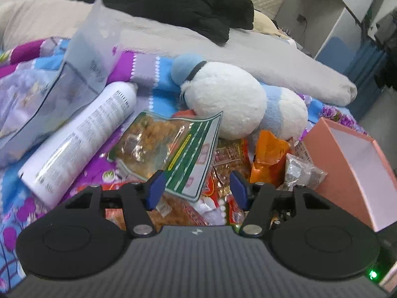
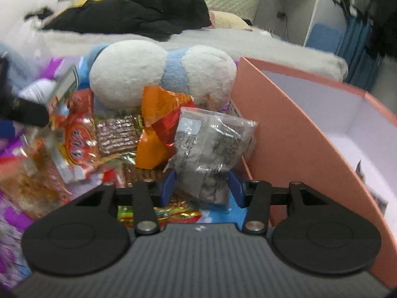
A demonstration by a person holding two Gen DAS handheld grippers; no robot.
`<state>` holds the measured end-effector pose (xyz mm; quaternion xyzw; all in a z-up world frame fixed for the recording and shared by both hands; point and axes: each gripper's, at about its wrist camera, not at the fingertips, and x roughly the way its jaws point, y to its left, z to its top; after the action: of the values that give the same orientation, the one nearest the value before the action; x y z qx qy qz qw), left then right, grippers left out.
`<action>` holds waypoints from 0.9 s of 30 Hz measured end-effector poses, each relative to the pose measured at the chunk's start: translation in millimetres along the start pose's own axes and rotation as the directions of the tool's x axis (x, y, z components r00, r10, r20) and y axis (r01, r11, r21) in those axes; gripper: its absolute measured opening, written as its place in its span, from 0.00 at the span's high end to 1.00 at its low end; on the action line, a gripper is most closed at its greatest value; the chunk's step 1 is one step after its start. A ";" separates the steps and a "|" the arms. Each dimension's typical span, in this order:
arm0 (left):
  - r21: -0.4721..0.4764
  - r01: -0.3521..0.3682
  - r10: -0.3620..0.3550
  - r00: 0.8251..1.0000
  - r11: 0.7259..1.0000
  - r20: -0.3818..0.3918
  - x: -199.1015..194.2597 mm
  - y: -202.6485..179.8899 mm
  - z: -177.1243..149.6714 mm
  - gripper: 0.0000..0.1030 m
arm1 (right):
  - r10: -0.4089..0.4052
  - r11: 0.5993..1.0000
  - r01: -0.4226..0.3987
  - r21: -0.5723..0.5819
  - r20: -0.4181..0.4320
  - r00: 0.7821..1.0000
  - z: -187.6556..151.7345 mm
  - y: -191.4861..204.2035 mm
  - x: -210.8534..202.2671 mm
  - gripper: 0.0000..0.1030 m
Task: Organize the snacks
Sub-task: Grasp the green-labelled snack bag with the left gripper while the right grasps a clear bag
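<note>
A heap of snack packets lies on a colourful blanket (image 1: 29, 203) next to an open pink box (image 1: 347, 164) (image 2: 285, 129). My left gripper (image 1: 196, 188) is open over the heap. The lower corner of a green-edged bag of orange snacks (image 1: 173, 149) and some red packets sit between its blue pads. My right gripper (image 2: 202, 188) is shut on a grey see-through packet (image 2: 211, 146) (image 1: 302, 171), just left of the box wall. An orange packet (image 2: 158, 129) (image 1: 268, 156) and a brown biscuit pack (image 2: 116, 134) lie behind it.
A white and blue plush toy (image 1: 230, 99) (image 2: 129, 74) rests against the back of the heap. A white bottle (image 1: 82, 141) and a clear plastic bag (image 1: 74, 74) lie at the left. Black clothes (image 1: 186, 2) top a grey folded blanket (image 1: 248, 49) further back.
</note>
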<state>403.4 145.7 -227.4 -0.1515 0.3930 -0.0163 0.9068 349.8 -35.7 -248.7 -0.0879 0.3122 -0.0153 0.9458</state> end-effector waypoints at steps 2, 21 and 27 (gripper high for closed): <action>0.039 -0.025 0.025 1.000 0.999 0.002 6.3 -5.3 0.3 0.44 | -0.014 1.000 0.014 -0.010 0.006 1.000 0.2 3.5 0.8 0.51; 0.070 -0.089 0.088 0.996 0.994 0.014 1.1 -5.1 -0.3 0.95 | 0.018 0.998 -0.017 0.061 -0.010 1.000 7.0 0.8 9.0 0.62; 0.050 -0.083 0.082 0.996 0.995 0.021 -27.6 -8.8 -8.7 0.96 | 0.080 0.996 -0.078 0.052 -0.041 0.996 6.1 -4.5 -3.3 0.73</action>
<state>378.8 139.2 -210.9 -0.1120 0.3898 0.0128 0.9140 350.9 -38.9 -241.1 -0.0513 0.3351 0.0126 0.9407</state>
